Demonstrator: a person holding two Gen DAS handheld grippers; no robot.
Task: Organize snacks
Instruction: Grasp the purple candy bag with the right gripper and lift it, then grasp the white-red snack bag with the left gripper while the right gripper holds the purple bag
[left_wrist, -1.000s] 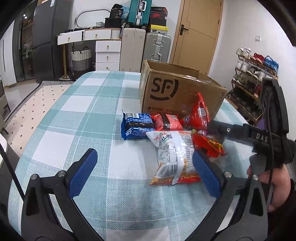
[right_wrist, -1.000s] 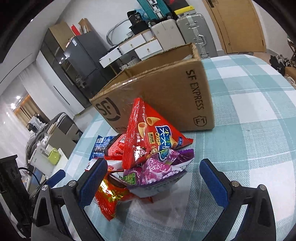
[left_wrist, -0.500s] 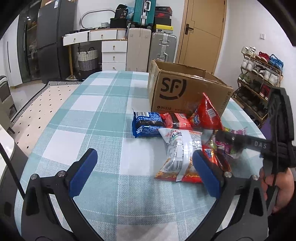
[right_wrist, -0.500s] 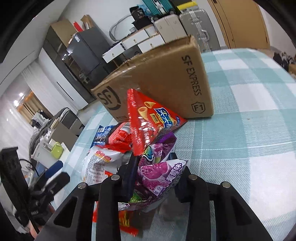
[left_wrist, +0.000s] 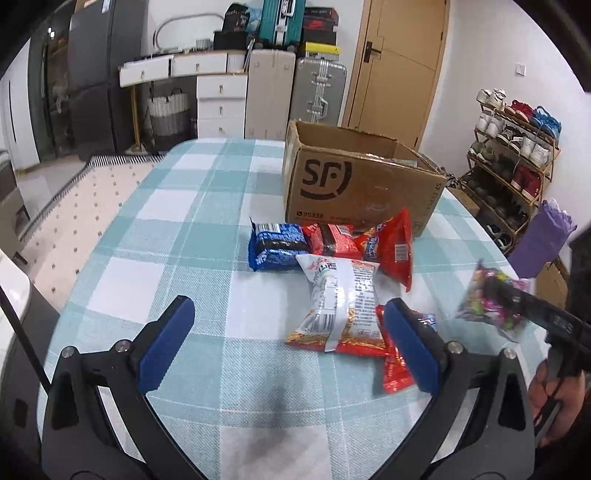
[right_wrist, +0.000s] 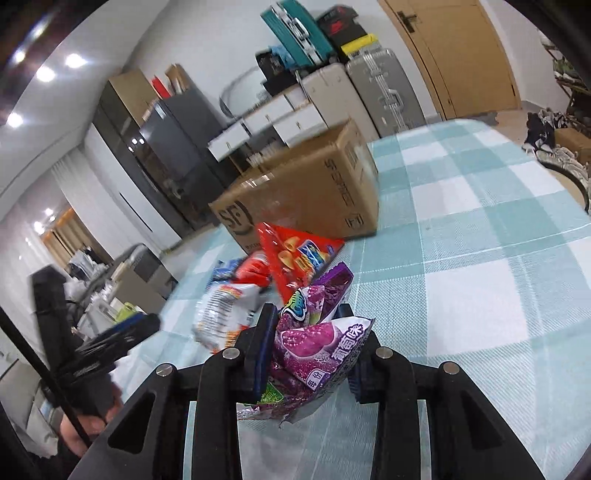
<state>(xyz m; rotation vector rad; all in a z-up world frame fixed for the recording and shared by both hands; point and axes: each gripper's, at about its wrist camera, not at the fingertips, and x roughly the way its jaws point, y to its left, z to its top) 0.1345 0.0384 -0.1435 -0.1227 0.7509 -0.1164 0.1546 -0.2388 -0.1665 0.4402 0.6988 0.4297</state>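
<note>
right gripper (right_wrist: 308, 354) jaws pinching purple bag (right_wrist: 317, 347) by one end | left gripper (left_wrist: 288, 347) jaws gaping, empty | risk: we are gripping slick film, so it may be slipping before reaching box (left_wrist: 354, 184)

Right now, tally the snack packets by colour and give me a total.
Blue packet: 1
Red: 3, namely the small packet, the cone-snack bag, and the nearest red packet
White-and-red packet: 1
Purple packet, held in the right gripper: 1
Total: 6
</note>
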